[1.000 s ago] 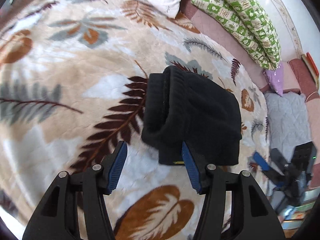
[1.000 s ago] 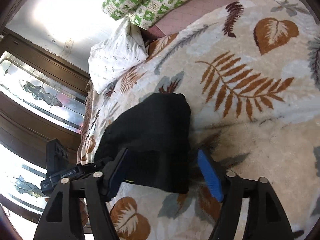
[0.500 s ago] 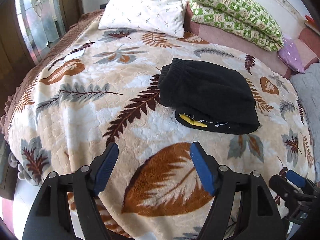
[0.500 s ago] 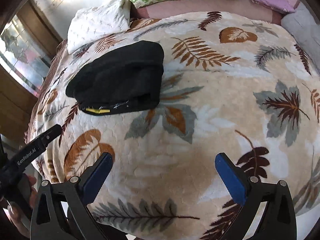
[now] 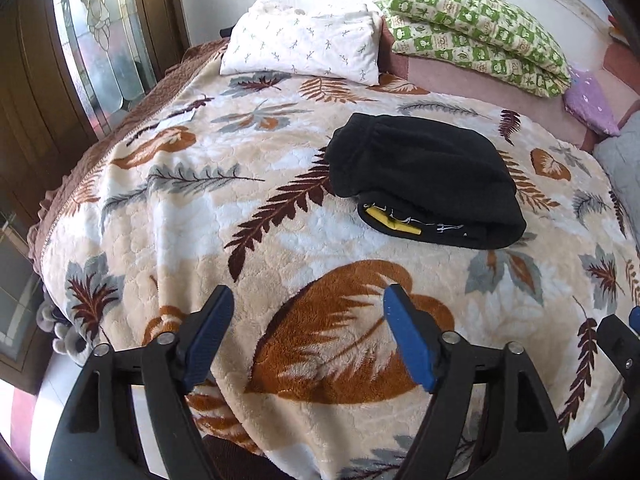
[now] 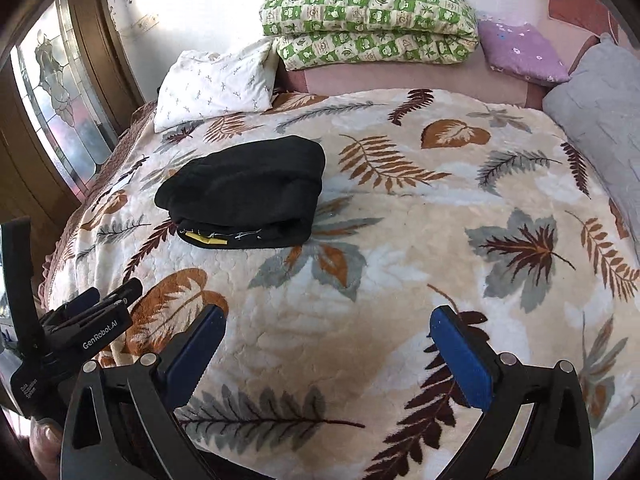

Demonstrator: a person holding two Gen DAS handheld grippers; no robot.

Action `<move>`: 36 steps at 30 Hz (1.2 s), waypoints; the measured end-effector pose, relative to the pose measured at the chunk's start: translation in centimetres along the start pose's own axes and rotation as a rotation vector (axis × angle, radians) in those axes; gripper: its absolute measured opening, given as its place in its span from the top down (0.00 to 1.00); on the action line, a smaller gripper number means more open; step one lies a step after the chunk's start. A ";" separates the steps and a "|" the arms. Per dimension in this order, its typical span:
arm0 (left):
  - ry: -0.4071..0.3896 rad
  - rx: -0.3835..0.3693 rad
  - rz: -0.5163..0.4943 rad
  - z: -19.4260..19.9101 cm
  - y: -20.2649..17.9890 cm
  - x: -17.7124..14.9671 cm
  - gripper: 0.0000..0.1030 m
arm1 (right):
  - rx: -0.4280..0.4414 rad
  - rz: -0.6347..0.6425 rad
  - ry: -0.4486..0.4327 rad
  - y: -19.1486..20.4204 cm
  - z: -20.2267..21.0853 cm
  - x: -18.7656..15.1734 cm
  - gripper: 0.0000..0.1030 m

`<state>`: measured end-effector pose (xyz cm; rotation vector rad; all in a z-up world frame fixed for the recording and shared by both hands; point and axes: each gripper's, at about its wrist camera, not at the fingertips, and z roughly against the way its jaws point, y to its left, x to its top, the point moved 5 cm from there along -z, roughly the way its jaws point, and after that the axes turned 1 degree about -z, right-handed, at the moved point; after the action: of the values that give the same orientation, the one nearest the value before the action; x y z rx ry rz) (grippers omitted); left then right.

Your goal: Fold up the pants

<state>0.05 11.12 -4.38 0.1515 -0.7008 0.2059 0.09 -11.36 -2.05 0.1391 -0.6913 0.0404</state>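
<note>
Behind both tongs (image 5: pixel 308 312), pants (image 5: pixel 424 180) (released)

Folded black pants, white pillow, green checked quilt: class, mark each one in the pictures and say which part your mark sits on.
Folded black pants (image 5: pixel 420 168), left wrist view, top of the folded bundle.
White pillow (image 5: pixel 304 46), left wrist view, middle of its face.
Green checked quilt (image 6: pixel 368 24), right wrist view, front of the folded stack.

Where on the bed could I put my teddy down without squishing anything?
The near part of the leaf blanket, right of the folded black pants, is bare up to the grey cushion. The far edge is crowded: white pillow, green quilt, purple cushion.
</note>
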 end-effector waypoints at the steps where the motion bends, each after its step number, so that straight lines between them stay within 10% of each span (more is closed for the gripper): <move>1: -0.019 0.015 -0.006 0.3 -0.1 0.0 0.19 | -0.008 0.006 -0.002 0.0 0.1 -0.1 0.00; 36: -0.040 -0.088 -0.108 2.4 -5.5 0.2 0.19 | -0.077 -0.011 0.004 -3.7 0.4 -2.6 0.00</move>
<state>0.07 5.30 -2.79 0.1091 -0.7385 0.0683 -1.81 -15.02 -3.81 0.0692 -0.6871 0.0040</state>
